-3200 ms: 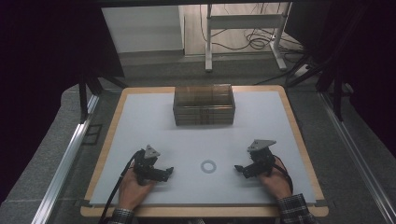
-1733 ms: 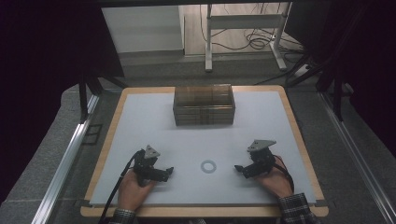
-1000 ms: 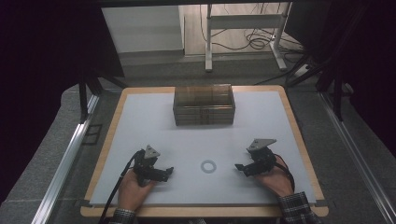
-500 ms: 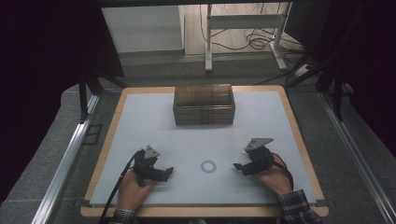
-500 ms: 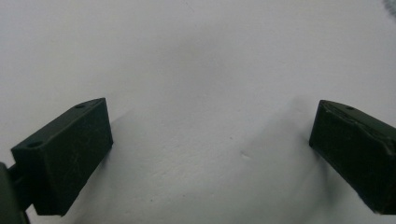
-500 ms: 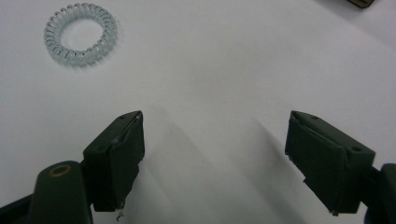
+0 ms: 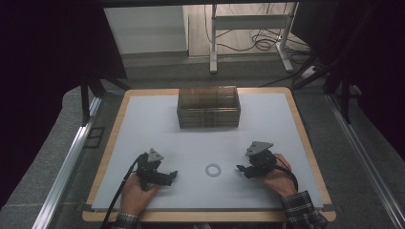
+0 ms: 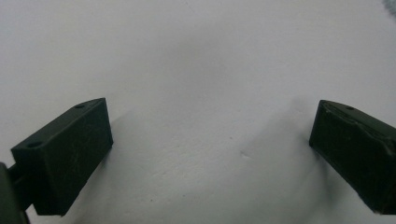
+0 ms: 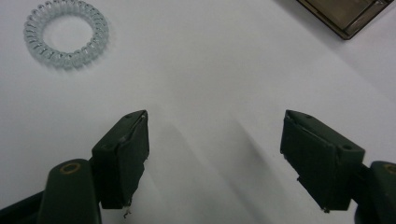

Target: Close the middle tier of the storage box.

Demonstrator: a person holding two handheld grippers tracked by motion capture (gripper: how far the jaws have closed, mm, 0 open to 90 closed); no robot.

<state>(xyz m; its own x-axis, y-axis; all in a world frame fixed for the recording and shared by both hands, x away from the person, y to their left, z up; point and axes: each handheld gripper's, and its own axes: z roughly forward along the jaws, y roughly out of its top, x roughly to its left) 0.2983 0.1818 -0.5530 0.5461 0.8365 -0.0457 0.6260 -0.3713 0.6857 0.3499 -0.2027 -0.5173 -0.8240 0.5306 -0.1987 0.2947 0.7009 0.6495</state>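
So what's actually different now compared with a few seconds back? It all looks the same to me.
Very little. The right gripper has edged slightly toward the clear coil ring, and its fingers have just been closing a bit, with nothing between them. The left gripper, the ring and the brown box stayed where they were. Nothing was picked up or let go.
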